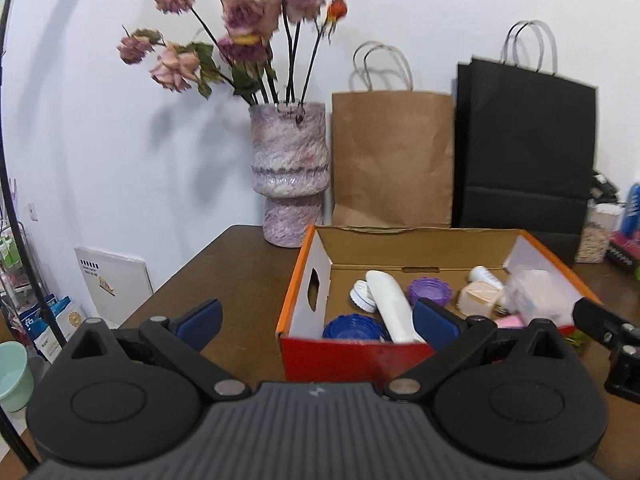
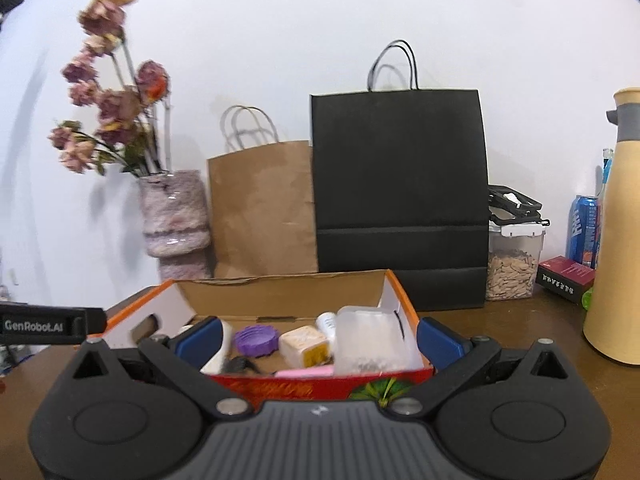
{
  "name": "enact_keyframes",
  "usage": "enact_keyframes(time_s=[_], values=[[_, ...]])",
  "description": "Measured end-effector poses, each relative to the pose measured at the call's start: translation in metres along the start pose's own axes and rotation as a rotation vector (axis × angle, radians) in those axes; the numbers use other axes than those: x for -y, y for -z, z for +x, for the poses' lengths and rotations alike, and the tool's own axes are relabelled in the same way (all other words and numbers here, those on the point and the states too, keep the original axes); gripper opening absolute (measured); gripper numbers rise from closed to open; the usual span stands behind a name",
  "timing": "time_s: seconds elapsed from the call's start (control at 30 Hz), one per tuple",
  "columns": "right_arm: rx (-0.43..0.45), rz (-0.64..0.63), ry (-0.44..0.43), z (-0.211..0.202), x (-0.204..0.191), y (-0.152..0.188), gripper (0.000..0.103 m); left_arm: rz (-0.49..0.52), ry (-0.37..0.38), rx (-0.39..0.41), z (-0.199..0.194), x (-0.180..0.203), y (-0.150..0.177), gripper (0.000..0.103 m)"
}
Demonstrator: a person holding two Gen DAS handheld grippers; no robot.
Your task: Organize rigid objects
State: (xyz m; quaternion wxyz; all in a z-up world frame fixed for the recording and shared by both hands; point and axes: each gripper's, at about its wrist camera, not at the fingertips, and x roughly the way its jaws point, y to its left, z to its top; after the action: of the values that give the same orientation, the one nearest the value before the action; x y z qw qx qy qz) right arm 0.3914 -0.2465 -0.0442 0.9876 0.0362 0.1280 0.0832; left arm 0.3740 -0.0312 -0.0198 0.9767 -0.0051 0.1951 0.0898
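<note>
Orange shoebox [image 1: 298,284] holding white bottle [image 1: 390,304], purple lid [image 1: 429,290], blue lid [image 1: 352,327], sitting on brown tabletop [image 1: 236,272], left claw [image 1: 318,316] and right claw [image 2: 320,338] both gaping wide, gripping nothing, vase [image 1: 289,172] standing behind.

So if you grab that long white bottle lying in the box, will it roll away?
Possibly. The white bottle looks rounded and lies on its side in the shoe box, so a nudge could roll it, though the blue lid beside it may block it. Its smooth surface might slip between the pads. It looks like stiff plastic.
</note>
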Motion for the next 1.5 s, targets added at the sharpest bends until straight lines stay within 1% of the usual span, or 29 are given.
enact_keyframes(time_s=[0.2, 0.4, 0.57, 0.8, 0.9, 1.03, 1.13, 1.23, 1.5], values=[[0.004, -0.040, -0.028, -0.072, -0.016, -0.004, 0.103, 0.029, 0.046, 0.006, -0.071, -0.008, 0.016, 0.103], [-0.004, -0.028, -0.036, -0.152, -0.023, 0.001, 0.103, 0.034, 0.065, 0.029, -0.144, -0.025, 0.029, 0.103], [0.006, -0.043, -0.023, -0.214, -0.034, 0.005, 0.103, 0.048, 0.077, 0.046, -0.202, -0.038, 0.045, 0.103], [0.001, -0.069, -0.025, -0.289, -0.051, 0.013, 0.103, 0.053, 0.100, 0.036, -0.263, -0.057, 0.070, 0.103], [0.001, -0.074, -0.026, -0.314, -0.058, 0.018, 0.103, 0.055, 0.108, 0.040, -0.287, -0.065, 0.080, 0.103], [0.002, -0.078, -0.019, -0.343, -0.064, 0.022, 0.103, 0.057, 0.112, 0.053, -0.313, -0.072, 0.089, 0.103], [-0.004, -0.072, -0.010, -0.357, -0.067, 0.024, 0.103, 0.060, 0.112, 0.051, -0.326, -0.074, 0.094, 0.103], [0.003, -0.076, -0.020, -0.363, -0.069, 0.024, 0.103, 0.063, 0.115, 0.052, -0.328, -0.074, 0.096, 0.103], [0.005, -0.088, -0.024, -0.363, -0.072, 0.023, 0.103, 0.043, 0.112, 0.047, -0.328, -0.080, 0.097, 0.103]])
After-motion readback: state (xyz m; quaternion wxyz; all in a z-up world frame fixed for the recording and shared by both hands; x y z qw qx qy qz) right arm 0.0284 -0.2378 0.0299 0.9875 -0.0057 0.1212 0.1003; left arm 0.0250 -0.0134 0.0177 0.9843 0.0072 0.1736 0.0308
